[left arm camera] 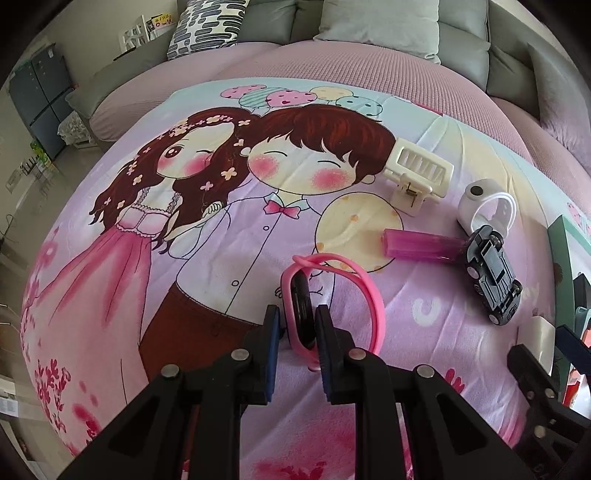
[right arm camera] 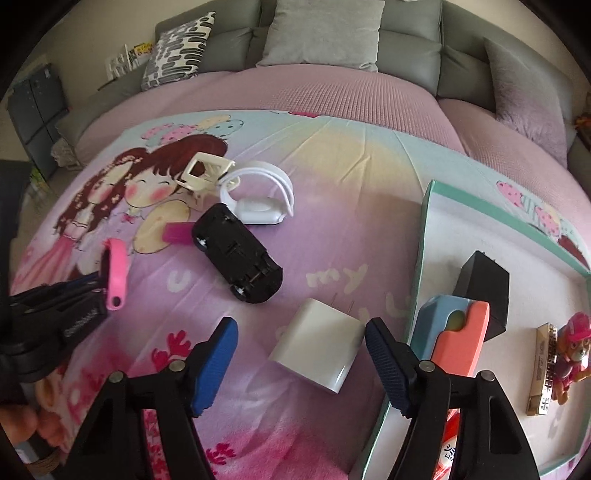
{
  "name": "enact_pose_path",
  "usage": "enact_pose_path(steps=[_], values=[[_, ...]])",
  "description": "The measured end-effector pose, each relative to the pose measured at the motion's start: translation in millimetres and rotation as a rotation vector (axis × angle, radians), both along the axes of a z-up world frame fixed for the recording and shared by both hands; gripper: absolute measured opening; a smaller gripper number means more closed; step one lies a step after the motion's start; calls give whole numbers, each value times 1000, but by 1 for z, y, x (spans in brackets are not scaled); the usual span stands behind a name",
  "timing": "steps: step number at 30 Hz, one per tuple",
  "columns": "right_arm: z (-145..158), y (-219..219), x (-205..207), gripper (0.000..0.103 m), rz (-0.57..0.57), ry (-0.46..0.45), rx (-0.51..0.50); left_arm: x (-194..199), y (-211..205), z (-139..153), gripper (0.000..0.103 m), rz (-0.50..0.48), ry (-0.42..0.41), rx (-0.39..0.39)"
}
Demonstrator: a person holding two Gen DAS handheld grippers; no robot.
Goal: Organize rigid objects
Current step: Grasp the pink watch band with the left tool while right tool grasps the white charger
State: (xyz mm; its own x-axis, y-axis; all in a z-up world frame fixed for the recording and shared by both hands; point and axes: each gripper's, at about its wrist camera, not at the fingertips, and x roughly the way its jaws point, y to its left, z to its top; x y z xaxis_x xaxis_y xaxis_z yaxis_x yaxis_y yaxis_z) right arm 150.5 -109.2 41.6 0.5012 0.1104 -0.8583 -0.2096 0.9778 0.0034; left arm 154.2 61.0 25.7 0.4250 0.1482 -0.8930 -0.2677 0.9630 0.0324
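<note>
My left gripper [left arm camera: 297, 325] is shut on a pink smart band [left arm camera: 334, 295], pads on either side of its black screen, on the cartoon blanket [left arm camera: 184, 240]. The band also shows in the right wrist view [right arm camera: 116, 273]. My right gripper [right arm camera: 301, 332] is open, its fingers either side of a white charger block [right arm camera: 317, 343] lying on the blanket. A black toy car [right arm camera: 238, 258] lies upside down beyond it, also in the left wrist view [left arm camera: 493, 275]. A white watch [right arm camera: 258, 195], a cream hair clip [right arm camera: 205, 171] and a magenta case [left arm camera: 419, 245] lie farther back.
A green-edged box lid [right arm camera: 421, 236] at the right holds a black charger [right arm camera: 484, 288], a blue-and-coral block [right arm camera: 458, 332], a harmonica [right arm camera: 541, 369] and a toy pup figure [right arm camera: 574, 350]. A grey sofa with cushions [right arm camera: 325, 33] stands behind.
</note>
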Motion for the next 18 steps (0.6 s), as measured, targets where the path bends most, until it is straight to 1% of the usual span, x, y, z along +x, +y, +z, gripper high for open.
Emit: enact_pose_path(steps=[2,3,5,6,7,10,12,14,16,18], values=[[-2,5,-1,75,2,1,-14,0,1,0,20,3,-1,-6],[-3,7,-1,75,13,4,-6,-1,1,0,20,4,-1,-6],[-1,11,-3,75,44,16,45,0,1,-1,20,4,0,-8],[-1,12,-4,73,59,21,74,0,1,-1,20,3,0,-8],[-1,14,-5,71,65,25,81,0,1,0,20,4,0,-8],[-6,20,-7,65,73,27,33,0,1,-1,20,2,1,-6],[-10,18,-6,55,62,34,22,0,1,0,20,1,2,-2],[-10,13,-5,48,46,36,35,1,1,-1,20,-1,4,0],[-11,10,-4,48,42,41,47,1,1,-1,20,-1,4,3],[-15,12,-4,48,51,50,30,1,0,-1,20,-2,3,9]])
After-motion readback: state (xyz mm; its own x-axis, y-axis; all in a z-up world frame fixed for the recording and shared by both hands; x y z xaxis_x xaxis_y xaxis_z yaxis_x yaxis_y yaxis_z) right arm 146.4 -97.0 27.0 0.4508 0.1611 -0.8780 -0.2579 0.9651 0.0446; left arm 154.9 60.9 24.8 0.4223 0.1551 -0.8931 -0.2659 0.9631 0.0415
